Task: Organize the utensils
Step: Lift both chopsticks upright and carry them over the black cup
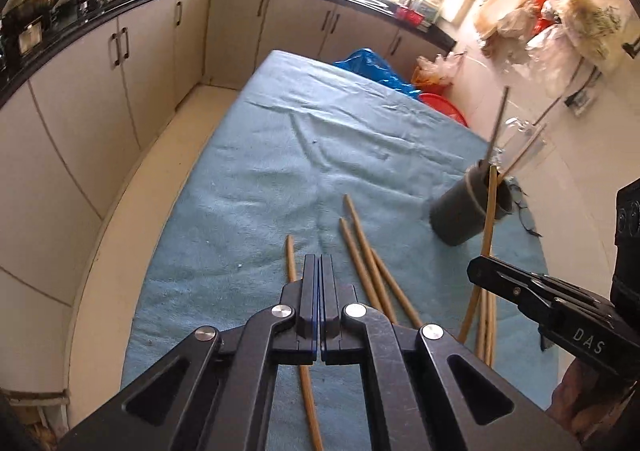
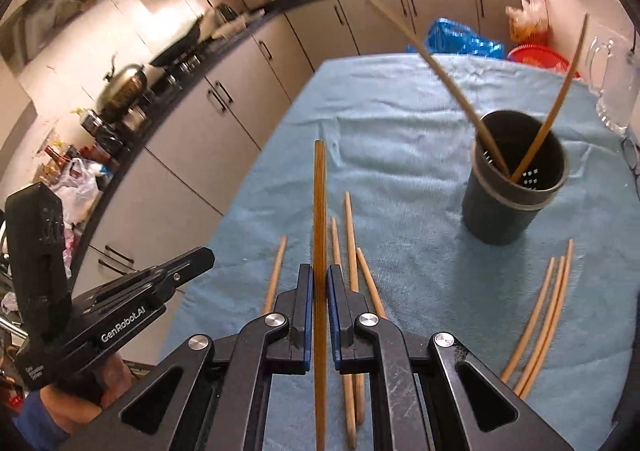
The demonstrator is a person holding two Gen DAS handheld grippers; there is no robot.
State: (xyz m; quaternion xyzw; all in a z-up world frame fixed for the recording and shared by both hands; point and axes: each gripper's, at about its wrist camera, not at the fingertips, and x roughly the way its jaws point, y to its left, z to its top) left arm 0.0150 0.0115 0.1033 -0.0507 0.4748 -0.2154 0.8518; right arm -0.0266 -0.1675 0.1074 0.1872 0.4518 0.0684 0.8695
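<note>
Right claw: my right gripper (image 2: pixel 319 283) has its jaws pinched on 1 held chopstick (image 2: pixel 319 211), which stands up between the pads and runs on below them.
Left claw: my left gripper (image 1: pixel 319 271) has its jaws pressed flat together with nothing between them; 1 chopstick (image 1: pixel 291 257) on the cloth passes underneath it, unheld as far as I can see.
How it handles: I judge the stick light, stiff and smooth, so it could pivot or slide in a 2-pad pinch; a hold near the middle, as now, should keep it from swinging.
Holder: the dark cup (image 2: pixel 516 187) stands upright on the blue cloth (image 2: pixel 400 123), ahead and right of my right claw, well apart from it.
Holder contents: 2 chopsticks lean out of it in a V; perforations show low inside.
Loose sticks: a cluster of chopsticks (image 2: pixel 352 243) lies just beyond my right claw, and 3 chopsticks (image 2: pixel 552 291) lie right of it, near the cup's base.
Glass: a clear glass mug (image 2: pixel 612 91) sits past the cup at the cloth's edge; contents not readable.
Risk: I think the standing sticks could deflect a new tip at the rim.
</note>
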